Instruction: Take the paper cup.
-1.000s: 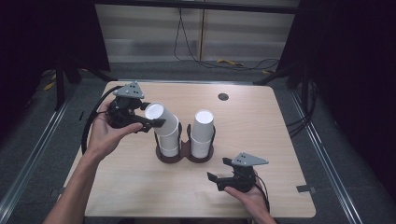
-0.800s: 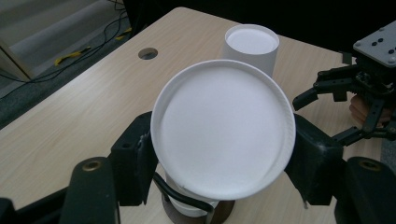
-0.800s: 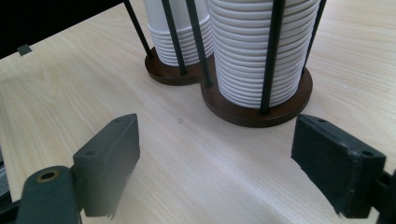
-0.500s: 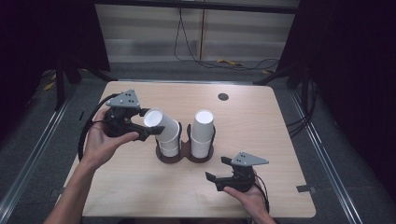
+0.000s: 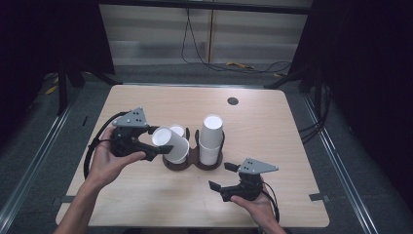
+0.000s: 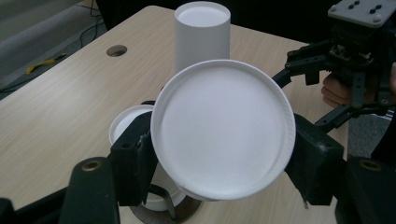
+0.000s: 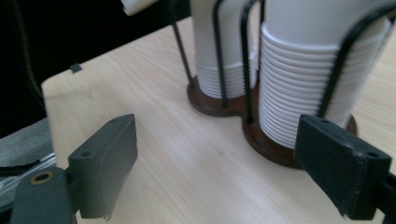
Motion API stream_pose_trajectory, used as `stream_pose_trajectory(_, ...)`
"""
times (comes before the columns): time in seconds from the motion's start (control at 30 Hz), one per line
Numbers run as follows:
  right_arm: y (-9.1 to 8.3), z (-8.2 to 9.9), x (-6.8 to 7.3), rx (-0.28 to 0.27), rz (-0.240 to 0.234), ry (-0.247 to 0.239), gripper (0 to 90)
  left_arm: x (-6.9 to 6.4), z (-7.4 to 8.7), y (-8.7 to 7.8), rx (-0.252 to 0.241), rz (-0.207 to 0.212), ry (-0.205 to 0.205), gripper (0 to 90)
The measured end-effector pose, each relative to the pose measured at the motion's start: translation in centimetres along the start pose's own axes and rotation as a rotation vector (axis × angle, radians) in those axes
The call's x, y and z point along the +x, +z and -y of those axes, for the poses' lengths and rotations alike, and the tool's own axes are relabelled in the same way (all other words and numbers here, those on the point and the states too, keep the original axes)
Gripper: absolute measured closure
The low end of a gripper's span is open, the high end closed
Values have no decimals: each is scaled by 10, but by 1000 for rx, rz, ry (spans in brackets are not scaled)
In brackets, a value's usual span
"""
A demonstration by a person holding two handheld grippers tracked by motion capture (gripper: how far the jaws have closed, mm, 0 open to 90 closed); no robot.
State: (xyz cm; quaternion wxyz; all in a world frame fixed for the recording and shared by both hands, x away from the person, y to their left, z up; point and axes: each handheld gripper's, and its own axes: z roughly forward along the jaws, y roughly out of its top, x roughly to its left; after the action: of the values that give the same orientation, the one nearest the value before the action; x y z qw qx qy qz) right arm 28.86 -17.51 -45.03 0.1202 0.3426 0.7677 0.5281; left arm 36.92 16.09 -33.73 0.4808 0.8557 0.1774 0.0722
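Observation:
A brown wire cup holder (image 5: 192,161) in the middle of the table carries two stacks of white paper cups. The left stack (image 5: 179,130) is lower and the right stack (image 5: 210,139) is taller. My left gripper (image 5: 158,141) is shut on a single white cup (image 5: 170,142), tipped on its side just left of the left stack. In the left gripper view that cup (image 6: 224,130) has its round end toward the camera between the jaws. My right gripper (image 5: 220,176) stands open near the front edge, nothing between its jaws, which have just been opening. It faces both stacks (image 7: 303,84).
The wooden table (image 5: 272,126) has a round cable hole (image 5: 233,101) at the back right. Dark floor with cables lies beyond the far edge. The other hand's gripper (image 6: 336,70) shows behind the held cup in the left gripper view.
My left gripper has carried the white cup off the left stack, toward the near left and a little lower, tipping it further. The right hand has stayed in place.

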Motion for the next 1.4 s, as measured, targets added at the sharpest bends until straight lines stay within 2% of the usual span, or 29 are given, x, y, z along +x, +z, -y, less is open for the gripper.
stream_pose_trajectory(0.13,3,-6,6,-14,-42,-27,136,-2,6,4,-7,21,5,332)
stream_pose_trajectory(0.2,5,-9,9,-18,-55,-36,136,-4,9,7,-11,40,22,331)
stream_pose_trajectory(0.47,17,-20,17,-22,-94,-67,138,-7,21,23,35,88,28,331)
stream_pose_trajectory(0.6,23,-24,19,-21,-101,-84,138,-6,27,29,23,125,2,330)
stream_pose_trajectory(0.8,31,-28,20,-17,-121,-90,139,-6,33,34,15,152,-18,330)
stream_pose_trajectory(1.0,38,-25,20,-32,-140,-100,138,-11,37,42,20,163,-25,331)
stream_pose_trajectory(1.07,41,-23,20,-15,-135,-108,139,-12,39,46,25,173,-28,331)
stream_pose_trajectory(1.27,43,-20,20,-18,-144,-113,140,-17,39,52,28,192,-35,331)
stream_pose_trajectory(1.4,44,-19,22,-18,-146,-138,139,-21,36,55,29,206,-38,331)
